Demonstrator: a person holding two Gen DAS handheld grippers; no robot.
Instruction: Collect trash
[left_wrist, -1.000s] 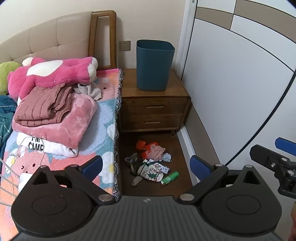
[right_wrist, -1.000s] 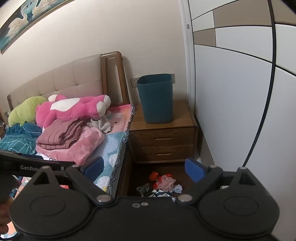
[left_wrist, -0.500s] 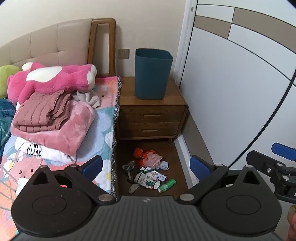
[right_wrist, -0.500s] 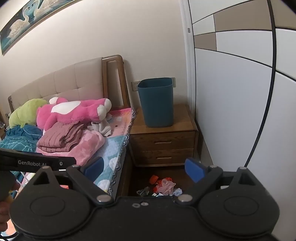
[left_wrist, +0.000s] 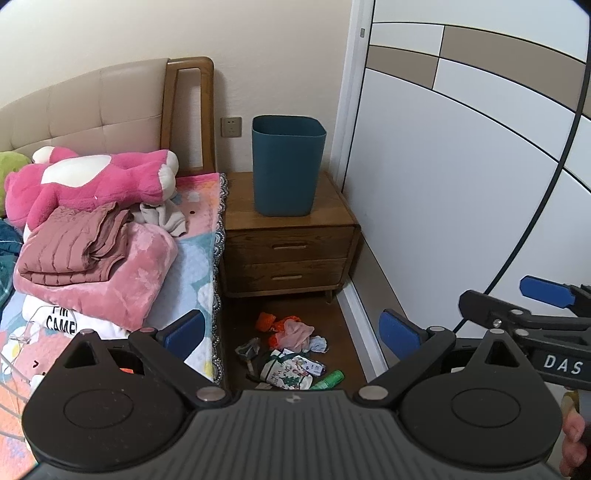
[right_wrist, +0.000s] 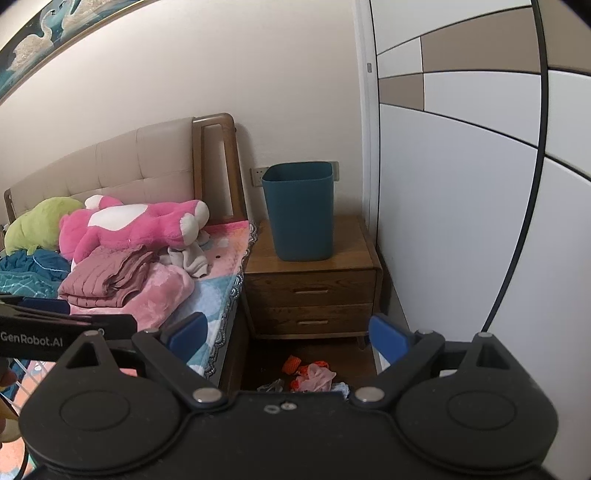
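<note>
A heap of trash (left_wrist: 291, 350) lies on the dark wood floor between bed and wardrobe: orange and pink wrappers, a printed bag, a green tube (left_wrist: 328, 379). The right wrist view shows only the top of the trash (right_wrist: 310, 374). A dark teal bin (left_wrist: 288, 164) stands upright on the wooden nightstand (left_wrist: 291, 251); the same bin (right_wrist: 300, 210) shows in the right wrist view. My left gripper (left_wrist: 291, 334) is open and empty, well above and short of the heap. My right gripper (right_wrist: 286, 334) is open and empty too, and appears at the right edge of the left wrist view as the right gripper (left_wrist: 532, 306).
A bed (left_wrist: 195, 258) at the left carries a pink plush toy (left_wrist: 88, 181), folded pink clothes (left_wrist: 85, 251) and a green plush (right_wrist: 40, 223). A white and brown wardrobe (left_wrist: 461, 166) walls off the right. The floor strip between them is narrow.
Both cameras have tilted upward and drawn back: the bin, nightstand and trash sit lower in the views. Both grippers stay open and empty.
</note>
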